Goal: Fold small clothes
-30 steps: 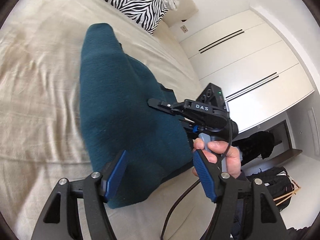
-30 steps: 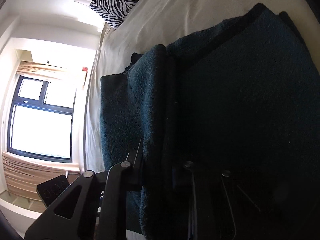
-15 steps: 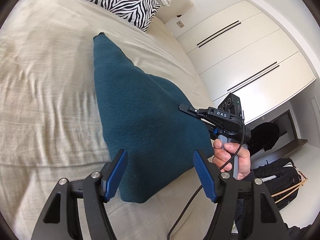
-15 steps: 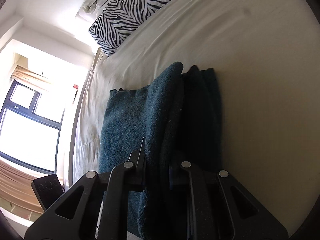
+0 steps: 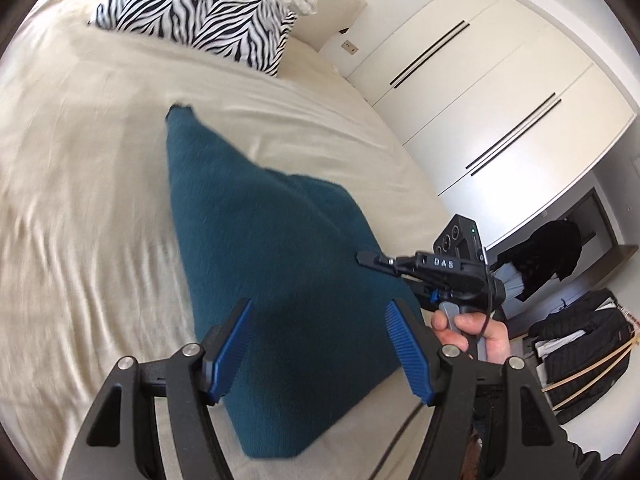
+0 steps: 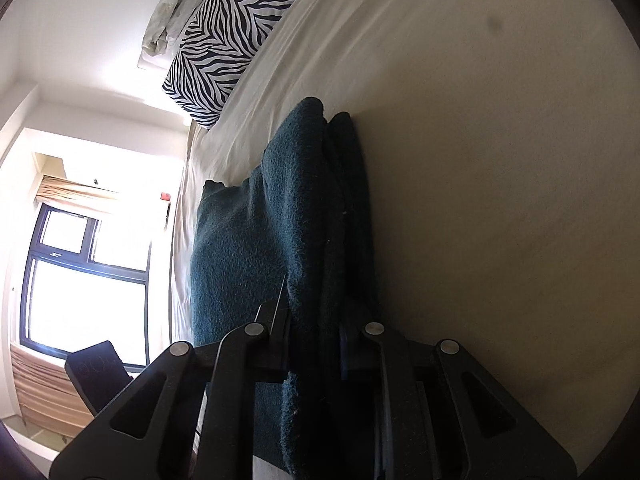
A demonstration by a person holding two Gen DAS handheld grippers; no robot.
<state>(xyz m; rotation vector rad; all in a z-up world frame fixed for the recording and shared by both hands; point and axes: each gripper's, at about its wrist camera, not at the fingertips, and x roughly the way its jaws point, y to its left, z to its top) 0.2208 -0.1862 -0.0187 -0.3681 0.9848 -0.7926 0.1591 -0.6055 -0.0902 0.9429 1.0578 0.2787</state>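
Since the earlier frame, the teal cloth [image 5: 276, 280] had been drawn farther from the zebra pillow [image 5: 208, 12] and lay longer across the bed [image 5: 80, 184]. Its edge nearest the wardrobe [image 5: 492, 92] was pinched in the right gripper [image 6: 316, 344], jaws nearly closed on it. Farther from the pillow, the left gripper [image 5: 320, 344] gaped wide over the cloth, holding nothing.

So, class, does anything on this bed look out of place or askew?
Yes: the teal cloth is not lying flat. The right tongs pinch one edge and lift it, so it tents into a crooked peak over the bedsheet.
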